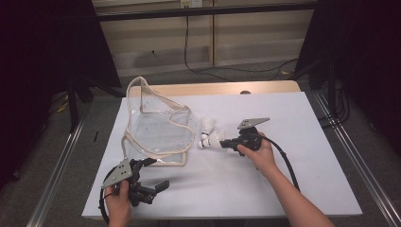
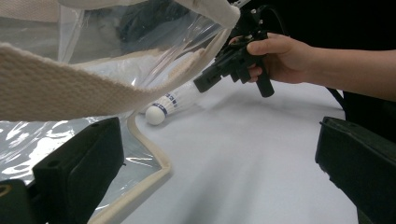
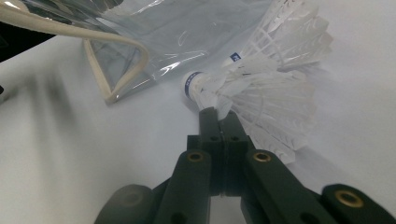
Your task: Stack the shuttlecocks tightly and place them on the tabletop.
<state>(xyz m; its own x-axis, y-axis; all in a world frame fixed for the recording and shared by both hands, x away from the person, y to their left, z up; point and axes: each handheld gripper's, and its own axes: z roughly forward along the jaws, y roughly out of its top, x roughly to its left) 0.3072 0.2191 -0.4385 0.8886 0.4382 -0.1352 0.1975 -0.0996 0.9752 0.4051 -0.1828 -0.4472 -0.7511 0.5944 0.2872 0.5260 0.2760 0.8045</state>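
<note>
White table (image 1: 293, 156) fills the middle of the high view, and at its centre-left sits the clear bag (image 1: 158, 130) with cream trim, its mouth propped up. Just right of the bag, two shuttlecocks: the nearer shuttlecock (image 1: 210, 140) lies on its side, long axis running left to right, cork toward the bag at the left, feathers toward the right gripper (image 1: 226, 144). Those jaws are pressed together, pinching its feather skirt just behind the cork. The second shuttlecock (image 1: 206, 125) rests just above it. Lower left, the left gripper (image 1: 156, 175) stands spread wide, holding nothing, beside the bag's near corner.
</note>
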